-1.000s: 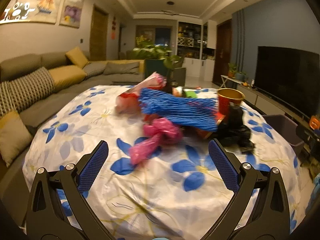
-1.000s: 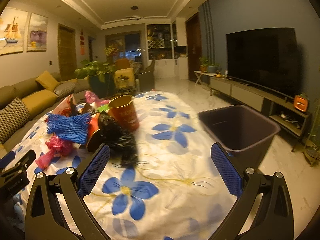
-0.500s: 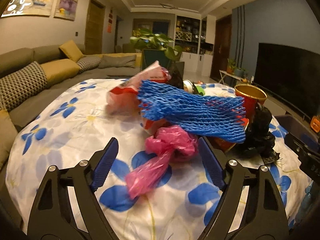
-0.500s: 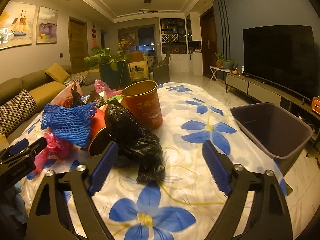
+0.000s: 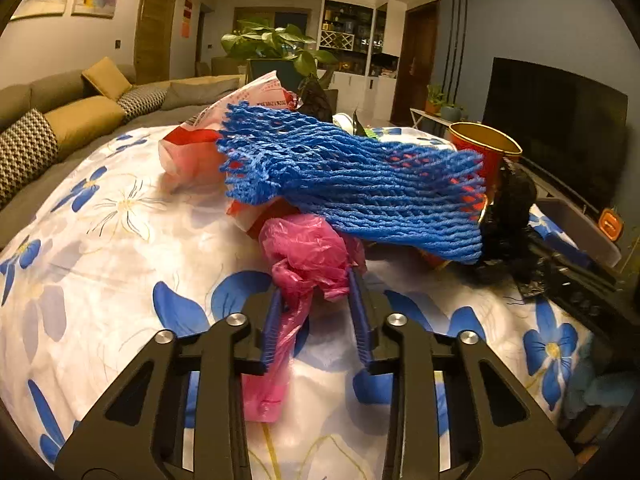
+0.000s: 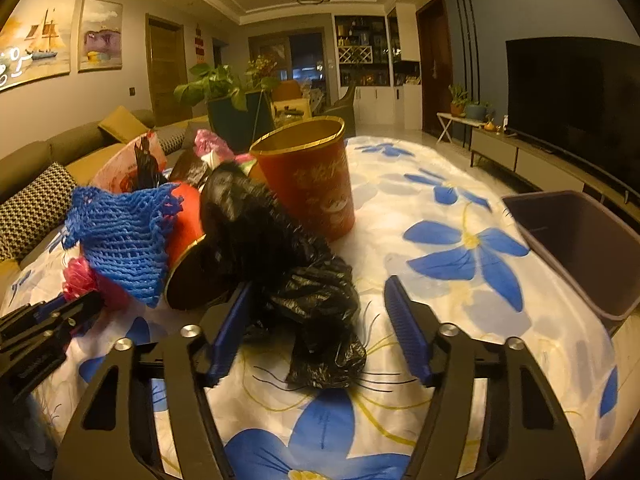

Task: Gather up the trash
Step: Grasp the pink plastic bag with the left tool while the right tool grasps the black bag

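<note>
Trash lies heaped in the middle of a bench covered by a white cloth printed with blue flowers (image 5: 120, 248). The left gripper (image 5: 316, 304) has its blue-padded fingers (image 5: 273, 320) drawn in close on a crumpled pink plastic bag (image 5: 308, 256), both pads pressing the bag's bunched neck, while the loose tail of the bag hangs down between the black finger arms onto the cloth. Just behind the pink bag, a blue foam fruit net (image 5: 360, 188) is draped over the heap, partly covering a red and white plastic wrapper (image 5: 208, 148) on its left side. A red paper cup with a gold rim (image 6: 312, 184) stands upright at the back of the pile, and a second red cup (image 6: 188, 240) lies on its side beneath the net, its mouth toward the camera.

The right gripper (image 6: 316, 328) is spread wide around a crumpled black plastic bag (image 6: 304, 280); the left pad touches or nearly touches the bag's side, the right pad stands clear of it. The black bag leans against the tipped cup and rests on the cloth. A dark purple plastic bin (image 6: 580, 248) sits off the bench's right edge, well apart from the heap, and nothing shows inside it. A sofa with yellow cushions (image 5: 80, 116) runs along the far left.
</note>
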Demonstrator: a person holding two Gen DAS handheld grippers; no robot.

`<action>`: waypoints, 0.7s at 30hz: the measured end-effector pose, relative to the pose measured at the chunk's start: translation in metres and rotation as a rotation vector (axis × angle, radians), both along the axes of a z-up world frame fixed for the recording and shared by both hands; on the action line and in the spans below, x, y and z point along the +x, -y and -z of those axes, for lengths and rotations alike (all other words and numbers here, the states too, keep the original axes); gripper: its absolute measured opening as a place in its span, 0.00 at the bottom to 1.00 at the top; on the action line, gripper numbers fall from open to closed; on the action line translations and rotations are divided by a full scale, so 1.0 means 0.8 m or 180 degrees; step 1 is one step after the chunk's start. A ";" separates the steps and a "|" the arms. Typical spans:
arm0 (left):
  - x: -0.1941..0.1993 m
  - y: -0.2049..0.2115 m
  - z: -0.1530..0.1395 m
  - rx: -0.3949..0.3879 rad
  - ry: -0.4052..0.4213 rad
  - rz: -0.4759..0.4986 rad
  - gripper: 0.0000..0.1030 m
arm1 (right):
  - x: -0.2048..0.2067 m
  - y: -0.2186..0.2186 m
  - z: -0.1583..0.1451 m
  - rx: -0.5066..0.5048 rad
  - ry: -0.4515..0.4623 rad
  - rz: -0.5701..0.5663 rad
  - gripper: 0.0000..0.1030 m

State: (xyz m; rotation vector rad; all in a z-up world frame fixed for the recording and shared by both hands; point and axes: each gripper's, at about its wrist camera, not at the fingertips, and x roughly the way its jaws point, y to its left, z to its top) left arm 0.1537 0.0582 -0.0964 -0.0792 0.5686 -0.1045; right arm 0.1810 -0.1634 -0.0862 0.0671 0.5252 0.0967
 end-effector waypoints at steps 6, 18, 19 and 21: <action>-0.018 -0.006 -0.006 -0.0090 -0.0044 -0.0001 0.24 | 0.000 -0.006 0.007 -0.0039 -0.0080 -0.0076 0.32; -0.065 -0.002 -0.049 -0.0142 0.0190 0.0028 0.21 | -0.032 0.022 -0.021 -0.0019 0.0134 0.0041 0.17; -0.070 0.000 -0.055 -0.0142 0.0234 0.0028 0.21 | -0.032 0.026 -0.023 -0.0016 0.0148 0.0055 0.17; -0.076 0.002 -0.064 -0.0147 0.0294 0.0021 0.21 | -0.038 0.032 -0.028 0.0010 0.0181 0.0075 0.16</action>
